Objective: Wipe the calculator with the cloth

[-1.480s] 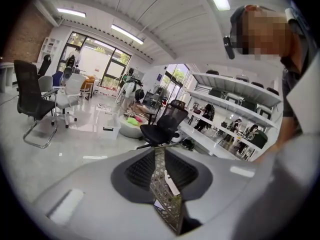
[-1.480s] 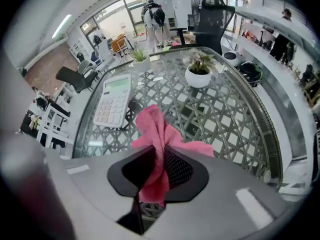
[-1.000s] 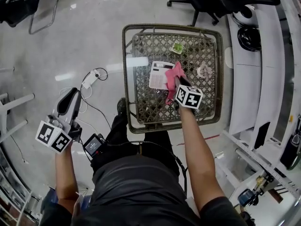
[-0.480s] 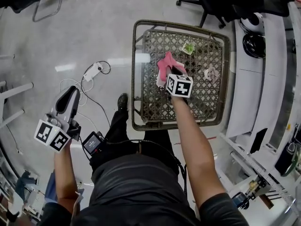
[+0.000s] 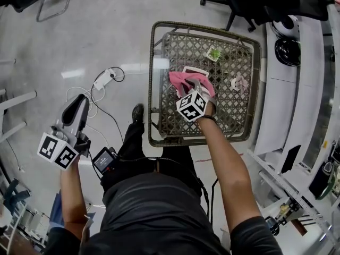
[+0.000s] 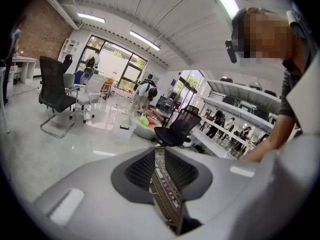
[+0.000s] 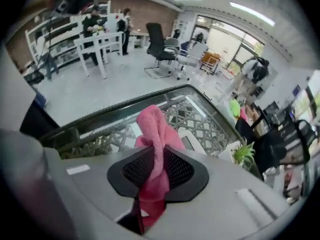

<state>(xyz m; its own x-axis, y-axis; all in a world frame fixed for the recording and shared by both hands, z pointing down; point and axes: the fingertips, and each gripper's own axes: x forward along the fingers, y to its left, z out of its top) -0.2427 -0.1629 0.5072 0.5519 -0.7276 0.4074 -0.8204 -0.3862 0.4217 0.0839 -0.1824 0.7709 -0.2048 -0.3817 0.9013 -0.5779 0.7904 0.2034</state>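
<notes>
Wiping step, judged to be under way or only just begun.

- Standing over a low wicker table (image 5: 151, 89) with a lattice top.
- Holding a pink cloth (image 5: 180, 79) in the right gripper (image 5: 195, 87), with jaws clenched tight on a twisted fold of it. Confirmed in the right gripper view: cloth (image 7: 155, 129) bunched between the pads and flopping out past the tips.
- Pointing that gripper steeply down at the middle of the table.
- Found the calculator (image 5: 195, 70) lying flat on the lattice, white, mostly covered by the cloth from the head view, with only its far edge and a corner showing. From the right gripper view, spotted just beyond and to the right of the hanging cloth (image 7: 192, 140).
- Appears to have cloth draped on the calculator; cannot tell how firmly pressed.
- Carrying the left gripper (image 5: 79, 102) low over the floor, well apart from the table, with jaws closed together on nothing. Idle for now.

Next move, as a judgement:

- Calls for dragging the cloth across the calculator's face in steady strokes, pressing lightly enough not to skid so light a thing over the top.
- Worth bringing the left gripper in to pin one edge if sliding starts.
- Best kept clear of the small potted plant (image 5: 214, 53) at the far side and the crumpled white scrap (image 5: 237, 82) off to the right.
</notes>
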